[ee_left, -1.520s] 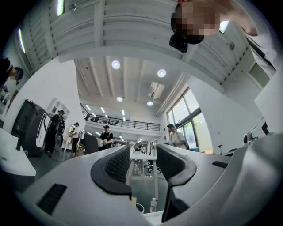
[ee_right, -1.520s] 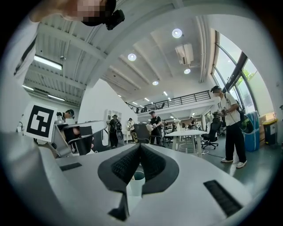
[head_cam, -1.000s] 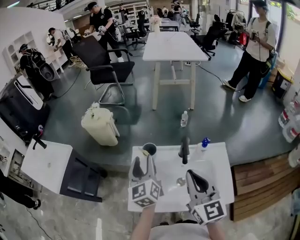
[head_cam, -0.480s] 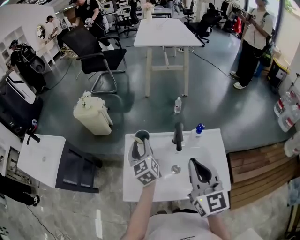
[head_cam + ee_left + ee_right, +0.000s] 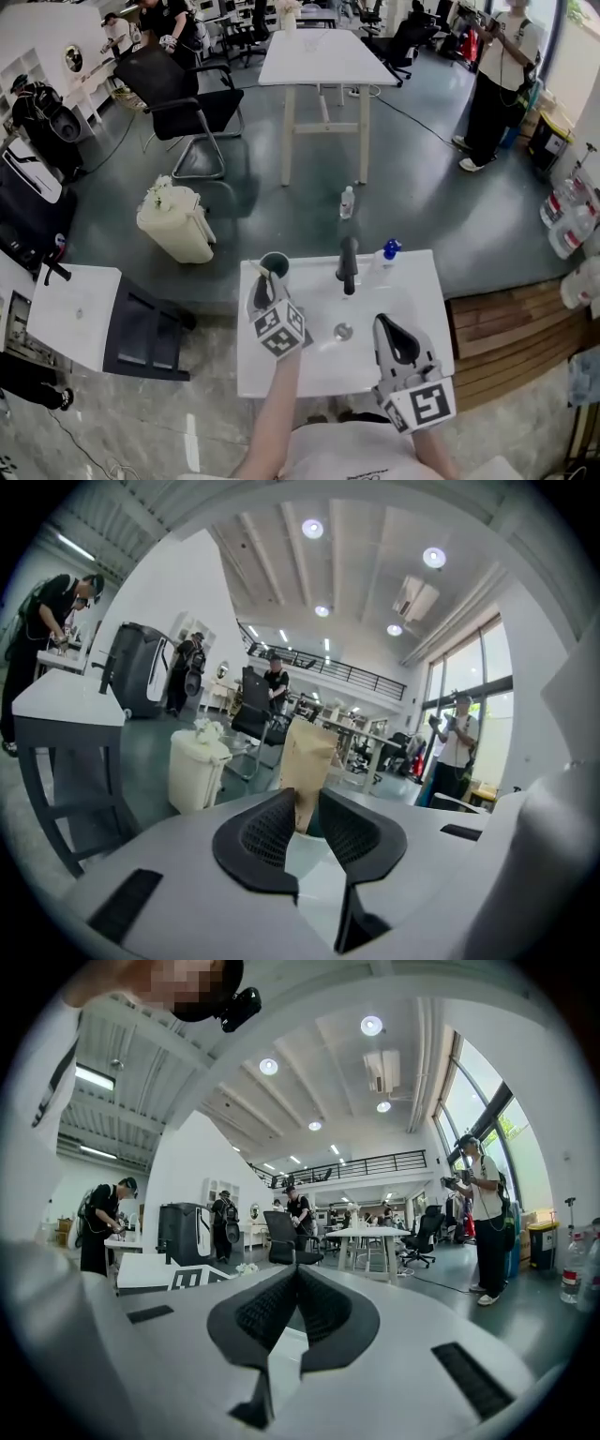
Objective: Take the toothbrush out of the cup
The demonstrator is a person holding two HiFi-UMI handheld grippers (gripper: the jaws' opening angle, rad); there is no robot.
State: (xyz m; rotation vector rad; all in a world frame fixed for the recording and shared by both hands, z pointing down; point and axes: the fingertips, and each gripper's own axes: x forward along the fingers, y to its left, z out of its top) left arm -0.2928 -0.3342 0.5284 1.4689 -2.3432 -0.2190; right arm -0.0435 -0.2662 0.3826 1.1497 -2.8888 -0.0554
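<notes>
**Toothbrush: lifting it clear of the cup**

Toothbrush (image 5: 302, 761), in a tan wrapper, stands in the cup (image 5: 275, 265) at the washbasin's (image 5: 281, 375) far left corner. Left tongs (image 5: 305, 808) have just been closing and pinch the wrapper. Lift straight up; a tilt may topple the cup. Right tongs (image 5: 298, 1283) are pressed together, empty. Tap (image 5: 348, 264) and blue-capped bottle (image 5: 386, 255) stand along the far edge, apart from the cup.
</notes>
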